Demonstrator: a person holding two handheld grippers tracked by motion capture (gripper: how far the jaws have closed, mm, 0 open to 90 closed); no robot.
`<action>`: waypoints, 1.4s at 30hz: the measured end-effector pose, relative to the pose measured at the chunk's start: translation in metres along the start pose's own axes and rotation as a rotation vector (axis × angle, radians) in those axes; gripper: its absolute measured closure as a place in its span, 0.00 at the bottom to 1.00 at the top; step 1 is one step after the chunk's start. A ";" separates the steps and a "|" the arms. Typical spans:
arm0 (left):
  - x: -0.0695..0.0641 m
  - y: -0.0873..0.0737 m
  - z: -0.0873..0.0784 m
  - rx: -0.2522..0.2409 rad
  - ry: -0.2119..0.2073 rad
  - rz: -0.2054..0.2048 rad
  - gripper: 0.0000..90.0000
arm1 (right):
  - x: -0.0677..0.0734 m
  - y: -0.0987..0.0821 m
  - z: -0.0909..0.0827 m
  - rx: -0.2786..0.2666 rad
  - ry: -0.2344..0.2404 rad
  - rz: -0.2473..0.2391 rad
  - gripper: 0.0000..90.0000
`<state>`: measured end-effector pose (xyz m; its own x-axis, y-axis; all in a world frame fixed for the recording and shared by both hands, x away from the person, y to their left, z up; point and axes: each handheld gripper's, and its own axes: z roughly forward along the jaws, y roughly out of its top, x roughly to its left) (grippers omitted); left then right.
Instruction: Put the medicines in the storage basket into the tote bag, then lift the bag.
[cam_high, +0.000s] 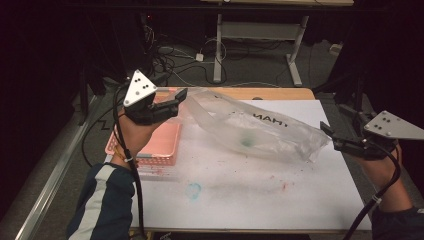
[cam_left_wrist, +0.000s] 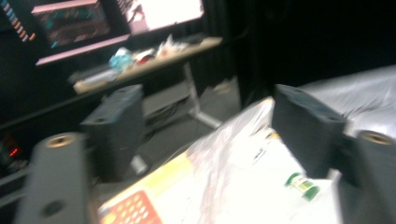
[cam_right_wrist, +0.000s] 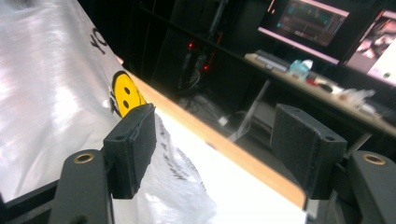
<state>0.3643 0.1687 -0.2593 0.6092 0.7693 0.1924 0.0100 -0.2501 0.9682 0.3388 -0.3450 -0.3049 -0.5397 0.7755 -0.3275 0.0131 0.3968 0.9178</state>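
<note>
Basket (cam_high: 150, 142): pink, at my table's (cam_high: 260, 195) left edge.
Left gripper (cam_high: 181, 96): I see its jaws apart, empty, raised at the bag's left end.
Bag (cam_high: 250, 127): clear plastic, lying across mid-table.
Right gripper (cam_high: 327, 134): jaws apart, empty, beside the bag's right end.

3 cams: 1 fixed overhead, 2 riding on grippers.
High view: above near table edge, facing fwd and down, whole table (cam_high: 280, 200) in frame. Left gripper view: close, low, facing across plastic bag (cam_left_wrist: 224, 154) twd far desk. Right gripper view: close, over same bag (cam_right_wrist: 51, 93), same desk (cam_right_wrist: 322, 95) behind.
</note>
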 end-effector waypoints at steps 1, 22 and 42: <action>-0.001 0.001 -0.005 0.002 0.005 0.017 0.26 | 0.001 -0.003 0.002 0.006 -0.010 0.008 0.36; 0.001 -0.096 -0.040 0.154 0.156 0.067 0.23 | -0.004 -0.055 0.023 0.073 -0.040 0.105 0.34; -0.027 -0.176 -0.055 0.274 0.053 -0.031 0.17 | 0.047 -0.106 0.014 0.135 0.021 0.109 0.25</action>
<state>0.3026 0.2241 -0.4264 0.5629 0.8069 0.1789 0.2463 -0.3704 0.8956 0.3237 -0.3436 -0.4212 -0.5461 0.8079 -0.2216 0.1849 0.3742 0.9087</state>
